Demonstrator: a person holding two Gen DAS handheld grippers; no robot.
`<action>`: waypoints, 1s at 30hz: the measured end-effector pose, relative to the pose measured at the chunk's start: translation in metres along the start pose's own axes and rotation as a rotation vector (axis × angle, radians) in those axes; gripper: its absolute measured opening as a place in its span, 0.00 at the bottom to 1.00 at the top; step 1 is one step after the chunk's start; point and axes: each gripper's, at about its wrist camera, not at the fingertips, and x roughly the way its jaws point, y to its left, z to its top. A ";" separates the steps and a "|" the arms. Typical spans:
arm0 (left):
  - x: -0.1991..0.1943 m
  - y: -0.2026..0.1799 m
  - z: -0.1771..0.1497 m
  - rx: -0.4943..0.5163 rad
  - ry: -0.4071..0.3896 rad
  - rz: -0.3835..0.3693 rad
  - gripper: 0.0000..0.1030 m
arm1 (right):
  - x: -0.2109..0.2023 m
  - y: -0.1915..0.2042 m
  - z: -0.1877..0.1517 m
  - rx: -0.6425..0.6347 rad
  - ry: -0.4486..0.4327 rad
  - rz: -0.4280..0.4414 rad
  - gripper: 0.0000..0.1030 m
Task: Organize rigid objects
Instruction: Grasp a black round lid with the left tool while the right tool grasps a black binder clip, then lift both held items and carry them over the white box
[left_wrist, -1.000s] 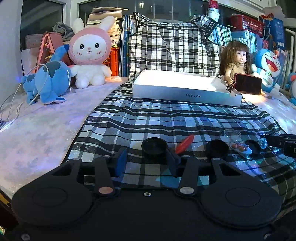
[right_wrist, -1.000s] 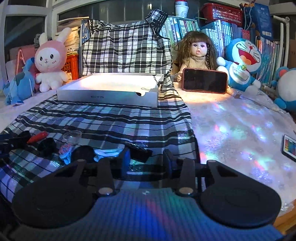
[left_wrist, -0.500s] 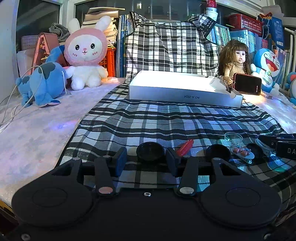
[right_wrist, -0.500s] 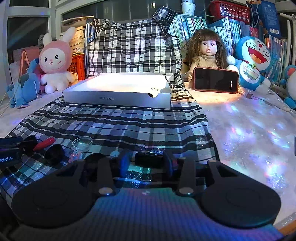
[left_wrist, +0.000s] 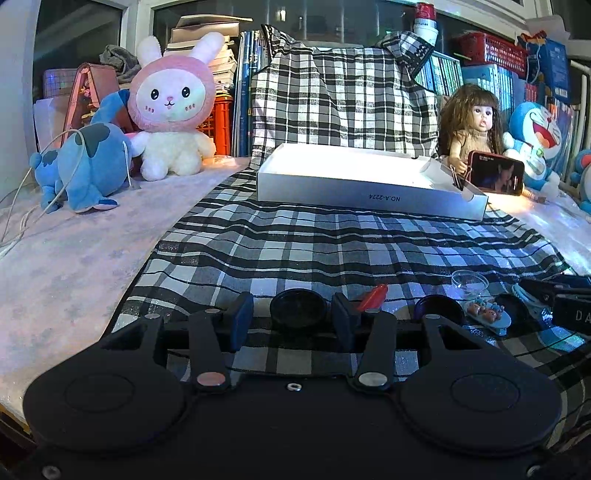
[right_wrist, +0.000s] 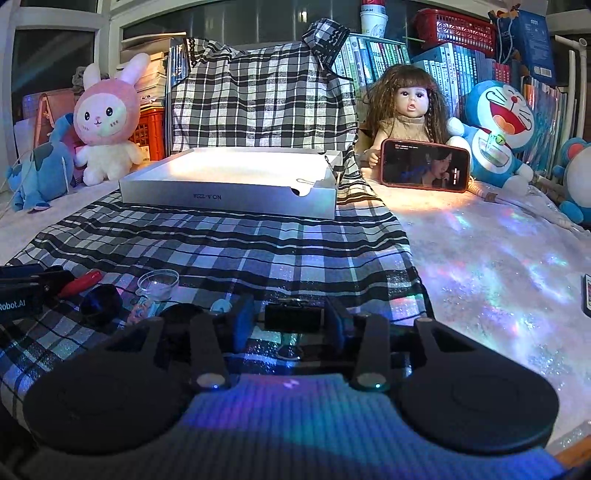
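White box (left_wrist: 369, 184) ahead of both grippers, label reads "NO.A-2224".
Left gripper (left_wrist: 291, 314) unclenched around black round lid (left_wrist: 298, 308); right gripper (right_wrist: 291, 319) opening around black clip (right_wrist: 292, 318).

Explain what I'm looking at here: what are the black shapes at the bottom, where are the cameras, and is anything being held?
No robot: a person carries a hand-held gripper in each hand, each with a fisheye camera looking forward along its two fingers. The black shapes are the gripper bodies.

In the left view, the left hand-held gripper has a black round lid between its fingers; the pads are not visibly pressing it. In the right view, the right hand-held gripper straddles a black clip and its jaws are opening, so neither thing looks gripped.

On the plaid cloth lie a red piece, a clear cup and a second lid. Behind is a white box, open on top, then plush toys, a doll and a phone.
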 end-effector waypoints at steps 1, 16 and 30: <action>-0.001 0.001 0.000 -0.003 -0.003 -0.001 0.41 | -0.001 -0.001 -0.001 0.001 -0.001 -0.002 0.57; -0.003 0.001 0.006 0.007 -0.014 -0.011 0.30 | -0.006 -0.004 0.004 0.003 -0.012 0.003 0.35; 0.013 0.002 0.056 -0.007 -0.009 -0.046 0.30 | 0.012 -0.013 0.039 0.060 -0.042 0.030 0.35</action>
